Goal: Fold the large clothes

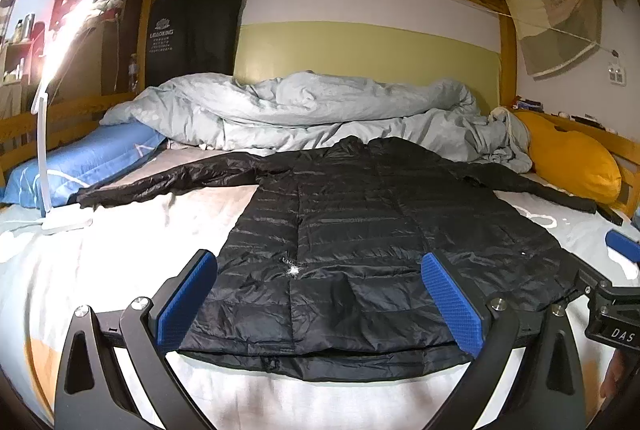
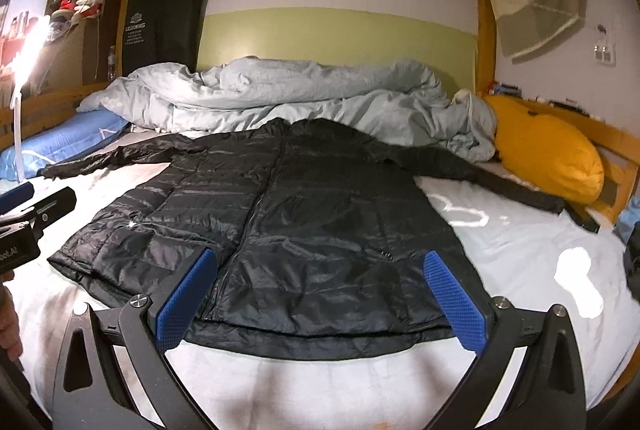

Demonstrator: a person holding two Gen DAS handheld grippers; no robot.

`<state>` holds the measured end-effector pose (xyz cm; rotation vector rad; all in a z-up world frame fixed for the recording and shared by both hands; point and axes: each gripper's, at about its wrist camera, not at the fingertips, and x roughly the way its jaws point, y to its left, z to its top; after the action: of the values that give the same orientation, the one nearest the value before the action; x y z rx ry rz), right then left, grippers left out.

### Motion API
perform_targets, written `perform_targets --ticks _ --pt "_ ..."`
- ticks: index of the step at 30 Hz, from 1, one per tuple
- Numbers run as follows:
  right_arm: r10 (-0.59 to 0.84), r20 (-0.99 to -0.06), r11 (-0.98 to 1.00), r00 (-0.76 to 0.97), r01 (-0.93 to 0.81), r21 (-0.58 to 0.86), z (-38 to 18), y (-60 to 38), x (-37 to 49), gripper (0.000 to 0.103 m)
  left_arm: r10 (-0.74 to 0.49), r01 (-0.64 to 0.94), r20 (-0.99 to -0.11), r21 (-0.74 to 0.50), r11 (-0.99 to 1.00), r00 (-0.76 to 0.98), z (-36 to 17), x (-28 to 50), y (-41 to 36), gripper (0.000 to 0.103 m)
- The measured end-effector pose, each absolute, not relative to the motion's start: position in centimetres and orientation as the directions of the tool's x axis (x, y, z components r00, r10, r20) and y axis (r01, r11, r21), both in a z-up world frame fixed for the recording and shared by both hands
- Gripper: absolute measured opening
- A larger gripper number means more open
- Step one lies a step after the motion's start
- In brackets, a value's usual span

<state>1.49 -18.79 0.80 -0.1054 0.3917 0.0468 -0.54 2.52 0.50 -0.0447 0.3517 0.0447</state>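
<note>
Black quilted jacket (image 1: 352, 250) lies flat on the pale bedsheet (image 1: 120, 250), hem near, collar far, sleeves flung out left and right, so its long axis runs straight away from both tools. Left gripper (image 1: 320, 294) hangs spread wide, empty, over the hem's left half; right gripper (image 2: 320, 294) likewise gapes over the right half. Each looks equally near its own sleeve.

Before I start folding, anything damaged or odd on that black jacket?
Yes. The black jacket has a small white tuft beside its centre seam low on the front; it looks like filling poking through a tear. Otherwise it lies flat, sleeves spread.
</note>
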Motion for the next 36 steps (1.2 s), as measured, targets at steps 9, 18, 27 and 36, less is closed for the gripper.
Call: perform_targets --ticks 9,18,27,36 --pt "0.016 -0.396 0.993 0.918 -0.062 -0.104 0.5 -18.5 1.9 0.103 0.070 -0.063 -0.314 0.032 0.997 0.947 1.1 -1.0 1.9 0.103" --pt "0.038 -0.394 0.992 0.918 -0.082 -0.096 1.0 -18.5 1.8 0.103 0.006 0.002 -0.327 0.027 1.000 0.945 0.5 -1.2 1.2 0.103" --pt "0.083 -0.467 0.995 0.880 -0.096 -0.005 0.6 -20.0 2.5 0.103 0.024 -0.017 -0.364 0.023 1.000 0.931 -0.2 -0.6 1.0 0.103" --pt "0.143 -0.620 0.977 0.771 -0.211 -0.037 -1.5 -19.0 3.6 0.099 0.017 -0.012 -0.500 0.013 1.000 0.866 -2.9 0.9 1.1 0.102"
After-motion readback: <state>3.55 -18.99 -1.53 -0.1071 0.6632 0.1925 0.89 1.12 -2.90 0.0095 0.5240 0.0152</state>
